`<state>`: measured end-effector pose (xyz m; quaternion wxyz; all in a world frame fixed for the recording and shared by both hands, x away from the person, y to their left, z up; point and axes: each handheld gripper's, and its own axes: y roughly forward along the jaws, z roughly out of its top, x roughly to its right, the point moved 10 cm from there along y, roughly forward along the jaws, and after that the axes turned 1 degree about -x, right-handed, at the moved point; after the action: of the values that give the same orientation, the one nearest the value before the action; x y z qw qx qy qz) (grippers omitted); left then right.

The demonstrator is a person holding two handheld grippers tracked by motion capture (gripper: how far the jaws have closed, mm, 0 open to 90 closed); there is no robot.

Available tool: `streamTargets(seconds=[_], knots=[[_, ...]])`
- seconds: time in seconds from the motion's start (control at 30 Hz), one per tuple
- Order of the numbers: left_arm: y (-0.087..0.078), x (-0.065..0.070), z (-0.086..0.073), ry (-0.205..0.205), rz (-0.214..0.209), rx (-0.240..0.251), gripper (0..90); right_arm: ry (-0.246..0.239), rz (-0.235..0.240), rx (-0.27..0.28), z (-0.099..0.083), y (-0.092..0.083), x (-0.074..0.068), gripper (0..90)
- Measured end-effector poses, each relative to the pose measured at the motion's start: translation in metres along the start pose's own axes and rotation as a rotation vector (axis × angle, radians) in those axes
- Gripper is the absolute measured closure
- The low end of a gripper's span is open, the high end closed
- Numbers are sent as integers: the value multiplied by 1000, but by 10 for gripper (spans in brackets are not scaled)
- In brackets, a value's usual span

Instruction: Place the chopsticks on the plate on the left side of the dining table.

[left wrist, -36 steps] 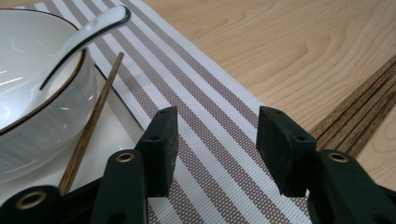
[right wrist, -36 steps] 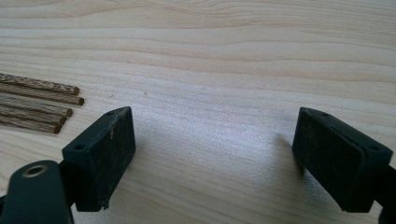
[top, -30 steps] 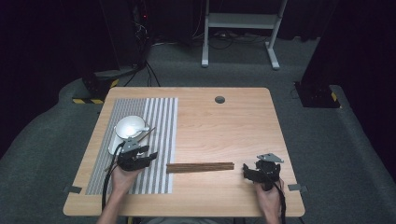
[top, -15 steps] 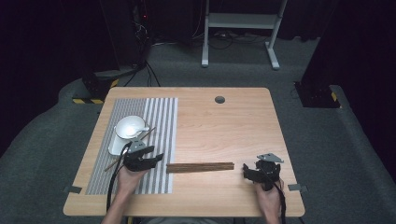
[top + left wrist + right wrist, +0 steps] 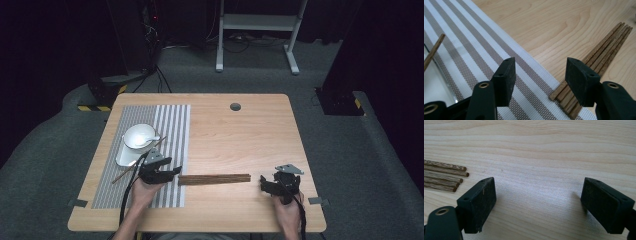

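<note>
We see the chopsticks (image 5: pixel 214 178), a bundle of brown wooden sticks, lying flat on the table (image 5: pixel 240 135) near its front edge, running 9 to 3 o'clock in the high view, its left end just reaching the right edge of the striped placemat (image 5: pixel 170 125)

In the left gripper view the bundle (image 5: pixel 599 57) runs from about 5 o'clock up toward 1 o'clock, its near ends at the mat's edge (image 5: pixel 474 50), partly behind the right-hand jaw

At 9 o'clock of the bundle we find the left gripper (image 5: pixel 172 172), held in the left hand (image 5: pixel 142 192) over the mat; its jaws have just been opening and stand well apart, nothing between them but striped cloth, the sticks' ends just beside the right-hand jaw and not pinched

At 3 o'clock of the bundle, near but apart, sits the right gripper (image 5: pixel 261 183) in the right hand (image 5: pixel 287 212), jaws pointing toward the sticks' right end; in the right gripper view (image 5: pixel 537 202) we see them wide apart over bare wood, holding nothing, stick tips (image 5: pixel 454 176) at 10 o'clock of the frame

Further out, at 11 o'clock of the left gripper, a white bowl (image 5: pixel 138 136) with a white spoon (image 5: pixel 150 139) sits on a white tray (image 5: pixel 126 157) on the mat, and one single chopstick (image 5: pixel 125 172) lies slanted across the tray's front corner

A small dark round hole (image 5: pixel 235 106) is in the tabletop at 12 o'clock, near the far edge
</note>
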<state>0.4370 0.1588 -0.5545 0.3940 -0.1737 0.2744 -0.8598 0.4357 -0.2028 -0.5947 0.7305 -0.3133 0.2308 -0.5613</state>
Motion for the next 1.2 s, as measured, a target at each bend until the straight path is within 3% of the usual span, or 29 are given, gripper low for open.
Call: streamTargets(seconds=[0.5, 1.2], knots=[[20, 22, 14, 55, -31, -20, 410, 0, 0, 0, 0, 0, 0, 127], [42, 48, 27, 101, -71, -35, 411, 0, 0, 0, 0, 0, 0, 127]])
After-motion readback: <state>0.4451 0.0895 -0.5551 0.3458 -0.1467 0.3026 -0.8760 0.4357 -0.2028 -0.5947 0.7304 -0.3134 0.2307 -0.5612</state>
